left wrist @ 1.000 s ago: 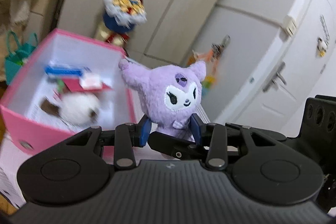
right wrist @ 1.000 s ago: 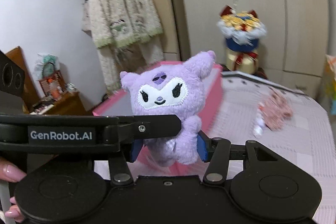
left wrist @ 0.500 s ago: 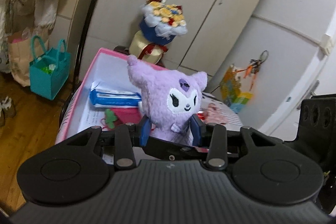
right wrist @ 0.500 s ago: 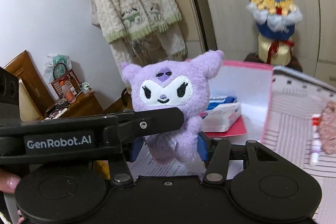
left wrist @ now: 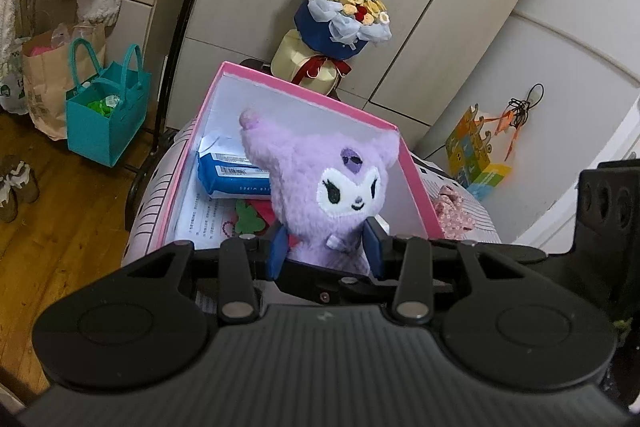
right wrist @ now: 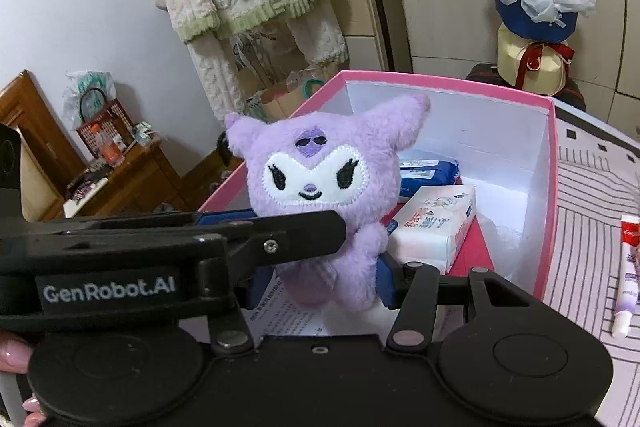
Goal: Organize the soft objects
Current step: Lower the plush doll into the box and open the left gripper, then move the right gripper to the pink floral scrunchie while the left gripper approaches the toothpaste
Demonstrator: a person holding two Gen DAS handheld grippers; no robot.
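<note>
You had the pink box (right wrist: 549, 187) beneath you on the striped bed cover (right wrist: 592, 227), open at the top, with a blue wipes pack (left wrist: 232, 177) and a white tissue pack (right wrist: 434, 227) lying inside. Above it hung the purple Kuromi plush (right wrist: 316, 195), upright, long axis vertical from feet to ear tips, its face turned toward both cameras' views.

Your left gripper (left wrist: 325, 251) was clamped on the plush's lower body, blue pads pressing in from either side. Your right gripper (right wrist: 320, 281) was closed around the same lower body, so both tools gripped one toy.

I'd judge it light, squashy and fluffy: nothing fragile, but the fur could slide under the pads. The waist looked the best place to pinch, below that heavy head.

A toothpaste tube (right wrist: 626, 275) lay off on the cover, well apart.
</note>
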